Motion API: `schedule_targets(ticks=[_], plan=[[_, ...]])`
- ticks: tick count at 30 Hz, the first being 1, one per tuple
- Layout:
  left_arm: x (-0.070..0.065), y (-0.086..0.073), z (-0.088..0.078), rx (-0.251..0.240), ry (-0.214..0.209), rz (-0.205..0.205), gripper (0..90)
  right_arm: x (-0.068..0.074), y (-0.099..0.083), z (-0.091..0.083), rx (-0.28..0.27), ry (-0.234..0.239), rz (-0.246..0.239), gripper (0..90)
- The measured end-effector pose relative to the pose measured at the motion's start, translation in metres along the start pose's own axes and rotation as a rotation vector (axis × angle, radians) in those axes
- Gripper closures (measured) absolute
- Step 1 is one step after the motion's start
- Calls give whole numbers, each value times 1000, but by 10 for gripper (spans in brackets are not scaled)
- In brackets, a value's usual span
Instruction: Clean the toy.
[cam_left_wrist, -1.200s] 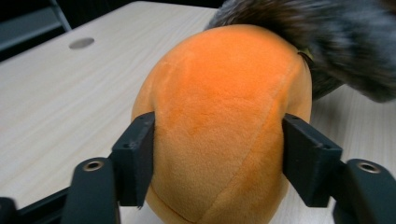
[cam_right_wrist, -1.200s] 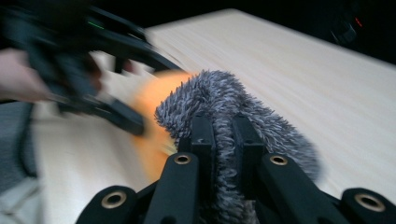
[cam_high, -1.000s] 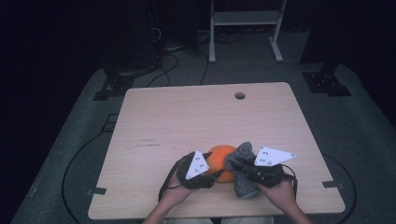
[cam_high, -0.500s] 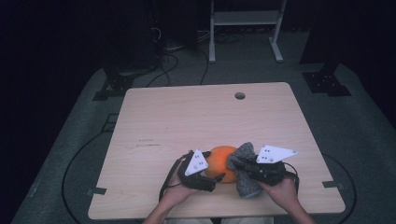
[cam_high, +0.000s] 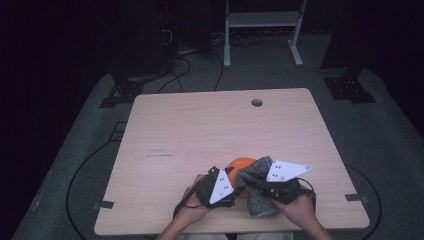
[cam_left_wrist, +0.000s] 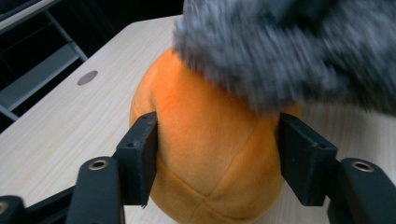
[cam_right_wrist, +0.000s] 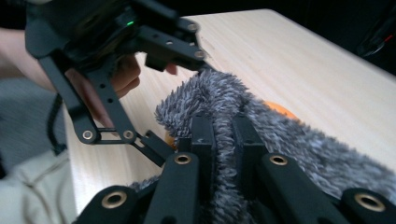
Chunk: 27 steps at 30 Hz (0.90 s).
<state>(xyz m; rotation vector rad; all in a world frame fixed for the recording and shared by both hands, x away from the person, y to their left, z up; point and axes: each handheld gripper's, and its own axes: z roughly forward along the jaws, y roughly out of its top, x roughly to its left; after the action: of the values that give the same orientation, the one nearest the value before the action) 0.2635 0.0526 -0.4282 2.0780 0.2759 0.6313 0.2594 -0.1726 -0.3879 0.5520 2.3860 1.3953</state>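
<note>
Since the earlier frame your left gripper (cam_left_wrist: 217, 158) has just reclosed on the orange plush ball (cam_left_wrist: 210, 154), lower centre; your right gripper (cam_right_wrist: 223, 135) pinches the grey fuzzy cloth (cam_right_wrist: 280, 135) tightly. Next, draw the cloth over the ball.

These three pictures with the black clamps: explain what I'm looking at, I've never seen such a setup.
A person sits at a wooden table and holds a hand tool, a two-jaw gripper, in each hand. The high view looks down from above; each of the other two comes from a camera riding on one gripper. The left gripper has just closed its jaws on both sides of an orange plush ball. The right gripper is shut on a fuzzy grey cloth, pinching a fold of it between its jaws. The cloth drapes over the ball's top.
</note>
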Motion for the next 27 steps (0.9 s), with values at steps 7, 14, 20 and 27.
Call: schedule_targets(ticks=[7,14,20,27], plan=[[27,-11,1,-59,-191,-326,161,-27,-16,-10,-11,-52,128,812],[37,-25,-2,18,-143,-349,246,-10,-13,9,2,31,64,811],[37,-27,-4,18,-191,-345,251,-31,-28,-1,14,-16,165,811],[50,-31,9,37,-275,-515,77,-16,-22,5,15,74,84,808]])
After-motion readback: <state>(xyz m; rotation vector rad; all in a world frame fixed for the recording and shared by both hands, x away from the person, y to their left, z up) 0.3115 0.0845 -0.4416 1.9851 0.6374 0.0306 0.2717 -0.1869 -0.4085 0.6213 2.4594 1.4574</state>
